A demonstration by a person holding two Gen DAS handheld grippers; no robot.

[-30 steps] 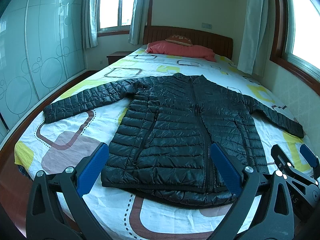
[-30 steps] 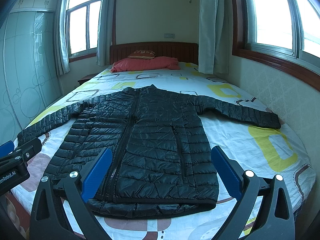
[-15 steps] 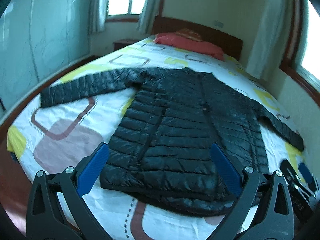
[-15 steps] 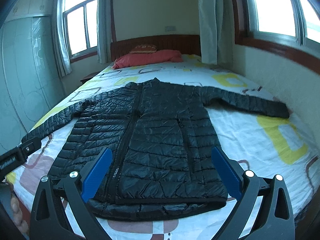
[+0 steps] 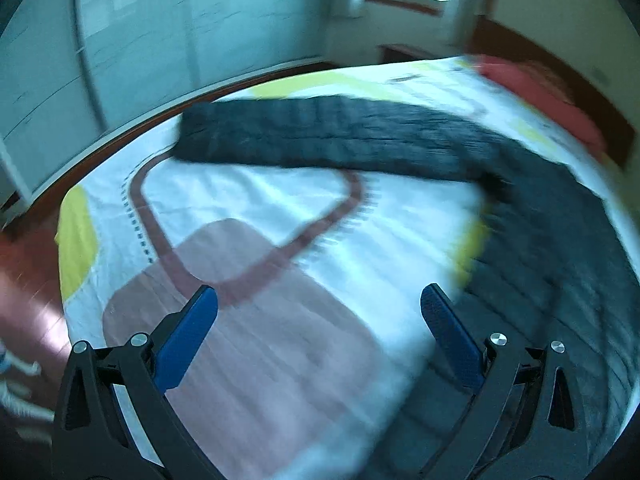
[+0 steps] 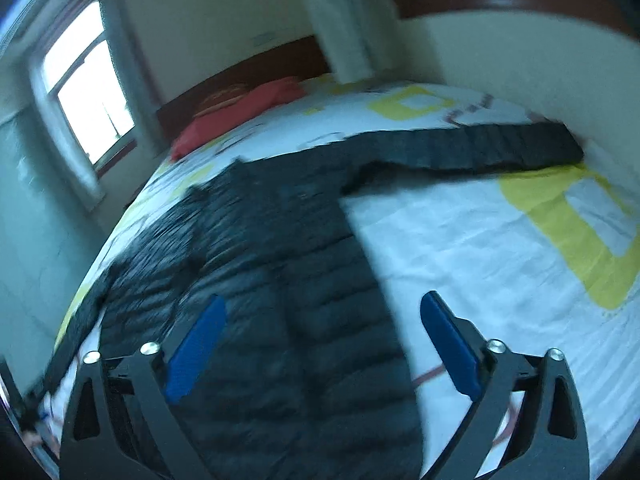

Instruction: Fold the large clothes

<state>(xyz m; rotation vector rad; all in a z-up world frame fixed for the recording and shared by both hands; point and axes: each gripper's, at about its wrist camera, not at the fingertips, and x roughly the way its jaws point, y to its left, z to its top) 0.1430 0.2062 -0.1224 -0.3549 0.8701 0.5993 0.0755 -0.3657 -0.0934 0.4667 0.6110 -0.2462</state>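
Note:
A black quilted puffer jacket (image 6: 288, 264) lies flat on the bed, sleeves spread out. In the left wrist view its left sleeve (image 5: 320, 140) stretches across the sheet and its body (image 5: 560, 260) fills the right side. My left gripper (image 5: 320, 332) is open and empty above the bare sheet, left of the jacket's hem. In the right wrist view the right sleeve (image 6: 480, 148) runs toward the wall. My right gripper (image 6: 322, 336) is open and empty over the jacket's lower right side. Both views are motion-blurred.
The bed (image 5: 280, 216) has a white sheet with pink, brown and yellow shapes. A red pillow (image 6: 240, 112) lies by the wooden headboard. A wardrobe (image 5: 140, 40) and red-brown floor (image 5: 24, 280) are at the left, a wall (image 6: 520, 60) close on the right.
Both grippers have swung outward and down toward the bed: the left toward the left sleeve, the right toward the right sleeve. The jacket has not moved. Both stay open.

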